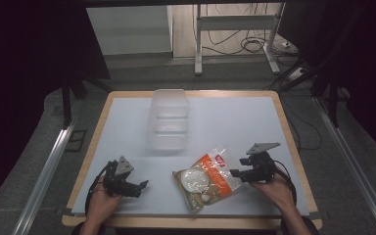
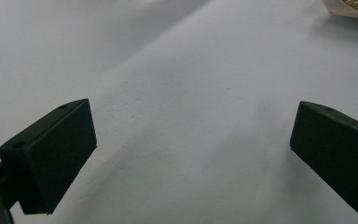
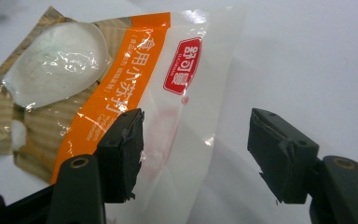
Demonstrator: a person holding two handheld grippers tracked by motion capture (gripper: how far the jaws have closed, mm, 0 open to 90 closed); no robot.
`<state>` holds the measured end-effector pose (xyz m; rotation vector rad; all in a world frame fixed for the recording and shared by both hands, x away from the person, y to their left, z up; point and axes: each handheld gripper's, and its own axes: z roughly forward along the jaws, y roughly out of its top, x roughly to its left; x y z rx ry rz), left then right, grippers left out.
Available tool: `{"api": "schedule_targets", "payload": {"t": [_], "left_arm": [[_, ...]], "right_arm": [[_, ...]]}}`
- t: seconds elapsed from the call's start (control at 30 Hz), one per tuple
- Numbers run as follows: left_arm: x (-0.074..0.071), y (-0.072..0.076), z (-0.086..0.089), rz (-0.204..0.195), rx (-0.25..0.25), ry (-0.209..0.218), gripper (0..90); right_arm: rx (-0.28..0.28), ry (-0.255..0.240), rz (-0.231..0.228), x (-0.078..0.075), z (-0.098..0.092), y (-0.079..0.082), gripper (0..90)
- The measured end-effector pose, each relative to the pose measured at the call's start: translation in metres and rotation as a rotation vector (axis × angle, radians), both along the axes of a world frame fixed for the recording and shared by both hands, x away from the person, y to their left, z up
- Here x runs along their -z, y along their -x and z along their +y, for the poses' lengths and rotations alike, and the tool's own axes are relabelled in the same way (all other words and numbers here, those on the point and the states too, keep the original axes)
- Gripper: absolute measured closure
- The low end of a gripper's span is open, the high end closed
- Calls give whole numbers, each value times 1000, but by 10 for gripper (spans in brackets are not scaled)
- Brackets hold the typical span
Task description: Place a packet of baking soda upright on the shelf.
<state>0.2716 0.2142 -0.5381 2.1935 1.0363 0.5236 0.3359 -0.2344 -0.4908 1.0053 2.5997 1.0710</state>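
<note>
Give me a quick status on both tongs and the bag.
Left tongs open over bare table. Right tongs open, straddling the edge of the snack bag. Bag flat on table, ungripped. Nothing blocking.

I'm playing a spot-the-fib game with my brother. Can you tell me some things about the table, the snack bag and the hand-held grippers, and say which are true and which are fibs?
1. The left hand-held gripper is squeezing the bag. False: its jaws are wide open over bare table.
2. The bag has an orange stripe with a red label. True.
3. The clear plastic box sits farther from the person than the bag. True.
4. The bag is inside the clear box. False: it lies flat on the table, nearer the person.
5. The right hand-held gripper is open, with the bag's clear edge between its jaws. True.
</note>
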Motion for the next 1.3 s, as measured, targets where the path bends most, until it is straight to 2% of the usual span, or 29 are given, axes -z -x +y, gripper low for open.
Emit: {"api": "schedule_targets", "payload": {"t": [0.3, 0.5, 0.57, 0.73, 0.87, 0.93, 1.13, 1.2, 1.23, 1.3], "left_arm": [[0, 0, 0, 0, 0, -4, 5], [0, 0, -1, -1, 1, -11, 5], [1, 0, -1, -1, 0, -10, 5], [1, 0, -1, -2, 1, -14, 5], [1, 0, -2, 0, 1, -14, 5], [1, 0, -2, -2, 3, -24, 5], [1, 0, -2, -4, 4, -25, 5], [1, 0, -2, -6, 2, -21, 5], [0, 0, -1, -7, 2, -14, 5], [0, 0, -1, -7, 0, -11, 5]], "right_arm": [[-64, 31, 43, 11, 23, -12, 331], [-112, -24, 101, 14, 33, -20, 403], [-132, -31, 119, 14, 38, -21, 437], [-176, 2, 135, 16, 49, -19, 552], [-172, 17, 143, 13, 50, -17, 724], [-168, 14, 141, 11, 47, -15, 875], [-172, 13, 123, 2, 48, -10, 884], [-177, -1, 117, -4, 49, -9, 885], [-183, -24, 122, -10, 49, -9, 885], [-186, -35, 124, -11, 49, -9, 885]]}}
